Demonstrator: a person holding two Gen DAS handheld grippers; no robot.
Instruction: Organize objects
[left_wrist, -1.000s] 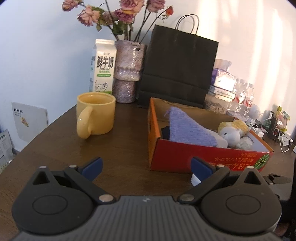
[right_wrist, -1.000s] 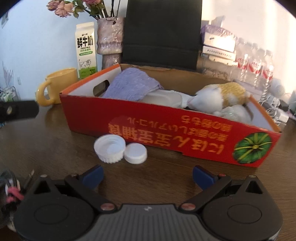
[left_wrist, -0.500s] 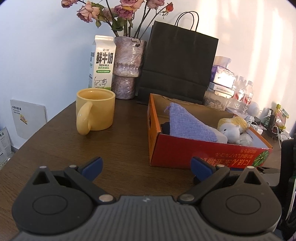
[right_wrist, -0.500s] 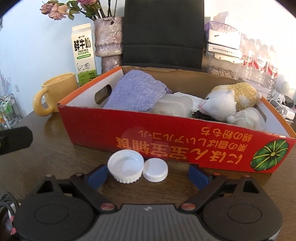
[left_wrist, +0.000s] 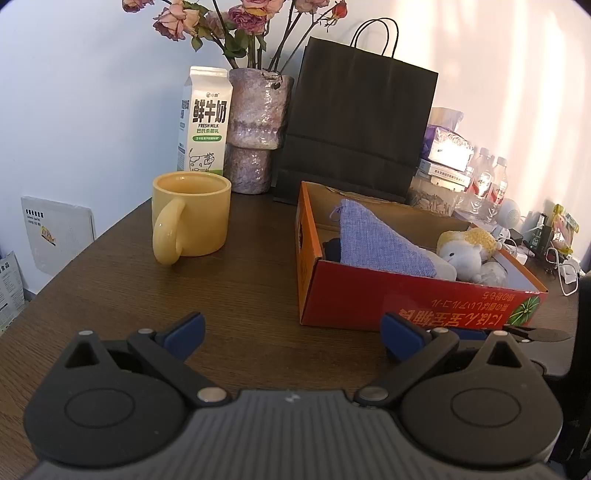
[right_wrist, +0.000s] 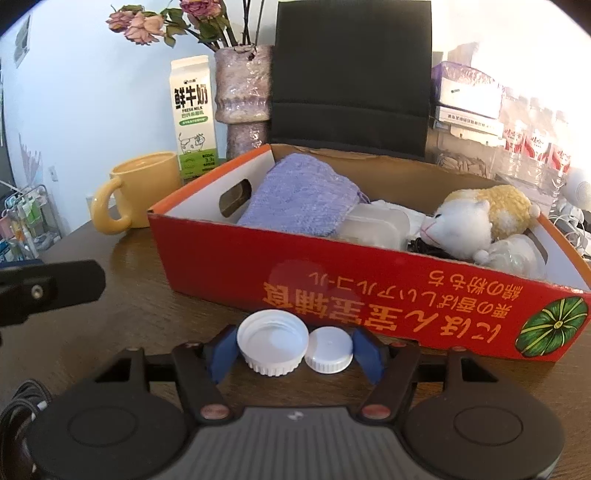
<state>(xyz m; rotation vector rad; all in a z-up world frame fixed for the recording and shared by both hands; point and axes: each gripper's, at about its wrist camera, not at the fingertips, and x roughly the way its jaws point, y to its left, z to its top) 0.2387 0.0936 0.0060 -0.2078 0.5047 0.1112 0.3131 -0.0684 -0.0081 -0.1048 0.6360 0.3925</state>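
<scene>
Left wrist view: one left gripper, jaws wide apart, nothing between them. One mug at 11 o'clock; one red box at 1 o'clock, holding one purple cloth and one plush toy. One milk carton, one vase and one black bag stand behind.

Right wrist view: one right gripper, jaws closing. Two white caps lie side by side between its pads: a large cap, open side up, and a small cap, closed side up. The pads appear to touch both outer edges. The box wall stands directly behind the caps at 12 o'clock. The table is dark wood.
</scene>
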